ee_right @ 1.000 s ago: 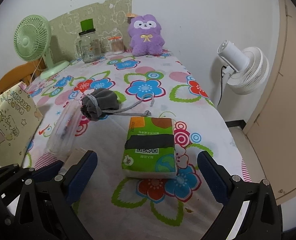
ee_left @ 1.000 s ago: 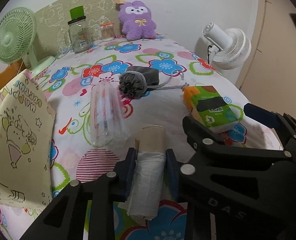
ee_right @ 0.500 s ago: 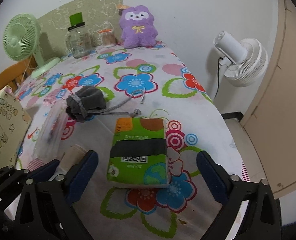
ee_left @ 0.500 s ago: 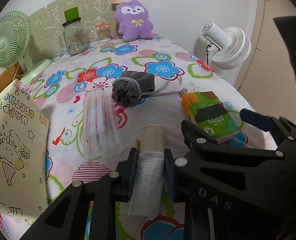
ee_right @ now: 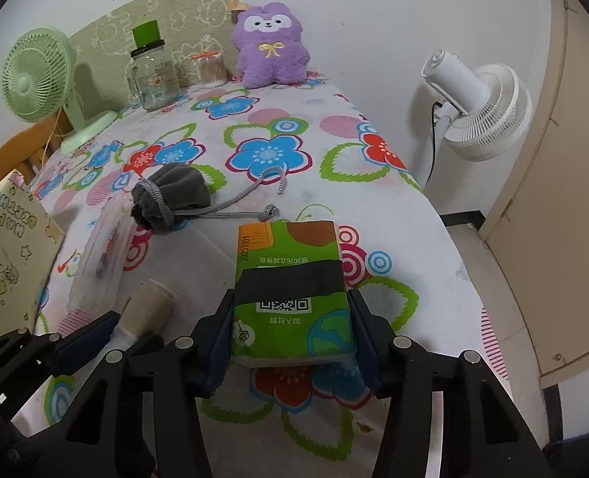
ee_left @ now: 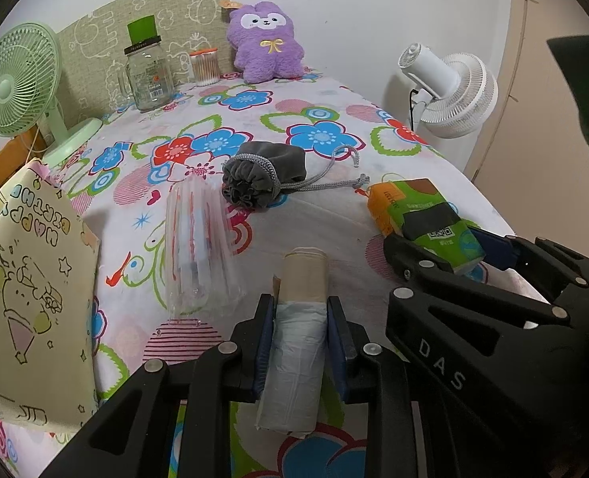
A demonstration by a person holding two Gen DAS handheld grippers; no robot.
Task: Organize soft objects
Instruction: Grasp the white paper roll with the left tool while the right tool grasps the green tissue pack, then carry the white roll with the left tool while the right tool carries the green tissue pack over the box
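Closing jaws mark the change: since the earlier frame the right gripper (ee_right: 290,338) has narrowed from wide apart onto the green tissue pack (ee_right: 290,290), which now sits between its blue pads with both pads against its sides. Beyond both grippers spreads the floral tablecloth (ee_left: 334,215), with a green desk fan (ee_left: 11,83) far left of them and a white fan (ee_left: 450,87) far right. A purple plush toy (ee_left: 268,46) sits at the far edge, a glass jar (ee_left: 149,75) to its left. Ahead of the right gripper lies a grey drawstring pouch (ee_right: 171,195); ahead and left of the left gripper lies a clear ribbed sleeve (ee_left: 199,247). The left gripper (ee_left: 300,330) is clamped on a roll of white bags (ee_left: 294,358), whose cardboard core projects forward. Risk, as a judgement: the pack is soft and gripped near its close end, so lifting may let its far end sag or slip; the two grippers stand just beside each other and could collide.
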